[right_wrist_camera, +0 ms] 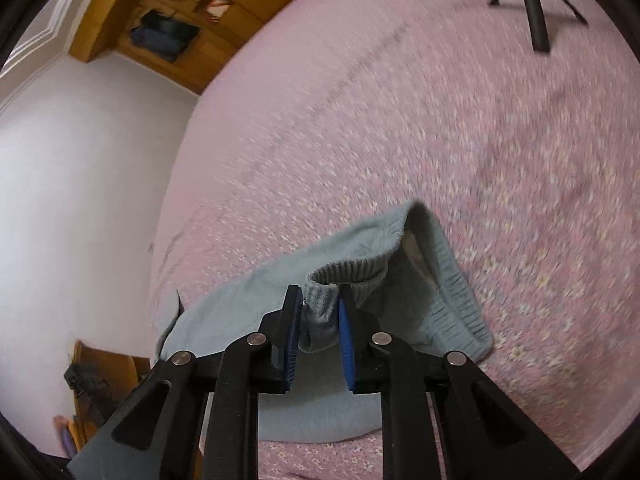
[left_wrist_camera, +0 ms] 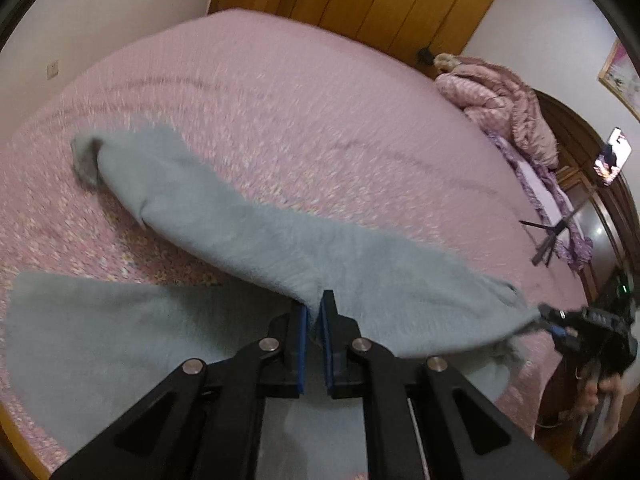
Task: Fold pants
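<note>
Both hand-held grippers pinch the grey pants above the pink bed.

The left hand-held gripper (left_wrist_camera: pixel 316 312) is nearly closed on the pants (left_wrist_camera: pixel 224 220) at a fold of cloth, and the right hand-held gripper (right_wrist_camera: pixel 320 300) clamps the ribbed waistband (a bunch between its blue pads); the legs lie on the bedspread (left_wrist_camera: pixel 300 100).

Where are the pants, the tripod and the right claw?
pants (left_wrist_camera: pixel 224 220), left wrist view, middle of the far leg.
tripod (right_wrist_camera: pixel 534 12), right wrist view, its dark centre leg.
right claw (right_wrist_camera: pixel 320 312), right wrist view, between its tips, shut on the ribbed waistband.
</note>
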Demonstrator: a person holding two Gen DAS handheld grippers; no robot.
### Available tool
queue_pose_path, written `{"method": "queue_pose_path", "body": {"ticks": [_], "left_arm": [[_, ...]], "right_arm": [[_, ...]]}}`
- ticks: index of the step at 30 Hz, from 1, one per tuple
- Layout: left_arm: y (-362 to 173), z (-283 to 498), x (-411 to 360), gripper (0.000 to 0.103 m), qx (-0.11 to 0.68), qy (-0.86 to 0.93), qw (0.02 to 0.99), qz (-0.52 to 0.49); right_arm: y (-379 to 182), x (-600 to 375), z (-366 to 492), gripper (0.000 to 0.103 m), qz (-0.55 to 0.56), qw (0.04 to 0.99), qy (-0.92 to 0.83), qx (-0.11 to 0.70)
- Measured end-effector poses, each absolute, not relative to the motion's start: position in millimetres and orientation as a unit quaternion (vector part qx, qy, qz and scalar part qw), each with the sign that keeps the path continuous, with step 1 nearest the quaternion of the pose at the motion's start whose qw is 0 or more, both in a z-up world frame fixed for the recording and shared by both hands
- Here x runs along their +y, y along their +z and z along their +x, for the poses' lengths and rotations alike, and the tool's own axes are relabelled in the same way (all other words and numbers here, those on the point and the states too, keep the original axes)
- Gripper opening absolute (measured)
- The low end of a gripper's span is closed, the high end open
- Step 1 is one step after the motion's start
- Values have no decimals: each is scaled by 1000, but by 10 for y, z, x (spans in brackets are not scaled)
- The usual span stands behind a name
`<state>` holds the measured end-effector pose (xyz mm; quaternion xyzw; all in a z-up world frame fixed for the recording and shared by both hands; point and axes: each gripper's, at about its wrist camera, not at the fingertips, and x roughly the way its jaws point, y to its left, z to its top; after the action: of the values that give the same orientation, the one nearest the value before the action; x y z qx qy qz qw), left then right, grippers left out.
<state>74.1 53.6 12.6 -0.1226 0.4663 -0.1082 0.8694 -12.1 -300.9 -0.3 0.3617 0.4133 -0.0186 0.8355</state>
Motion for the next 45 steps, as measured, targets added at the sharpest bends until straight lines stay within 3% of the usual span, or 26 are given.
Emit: {"method": "queue_pose_path", "body": {"ticks": [6, 11, 16, 22, 24, 26, 33, 39, 45], "left_arm": [[295, 403, 476, 6, 464, -131, 869, -110], [102, 153, 403, 6, 498, -140, 852, -83], [-365, 147, 298, 6, 576, -161, 795, -99], [-517, 213, 345, 6, 600, -153, 776, -121], [-545, 206, 350, 6, 603, -153, 773, -123], [-554, 199, 384, 6, 600, -157, 774, -126], [-303, 40, 363, 6, 578, -179, 791, -91], [-564, -17, 358, 6, 623, -182, 754, -103], [-848, 85, 465, 9, 659, -174, 718, -138]], "right_arm": [[59, -2977, -301, 18, 290, 858, -19, 424], [-211, -3069, -423, 16, 248, 858, -54, 447], [-500, -3223, -543, 18, 273, 837, -67, 469], [-583, -3424, -685, 24, 328, 823, -62, 460], [-569, -3437, -659, 24, 319, 827, -56, 459], [-505, -3370, -615, 16, 301, 839, -58, 450], [-291, -3438, -655, 16, 288, 852, -62, 432], [-567, -3416, -706, 16, 279, 840, -91, 457], [-600, -3288, -658, 26, 234, 837, -101, 485]]}}
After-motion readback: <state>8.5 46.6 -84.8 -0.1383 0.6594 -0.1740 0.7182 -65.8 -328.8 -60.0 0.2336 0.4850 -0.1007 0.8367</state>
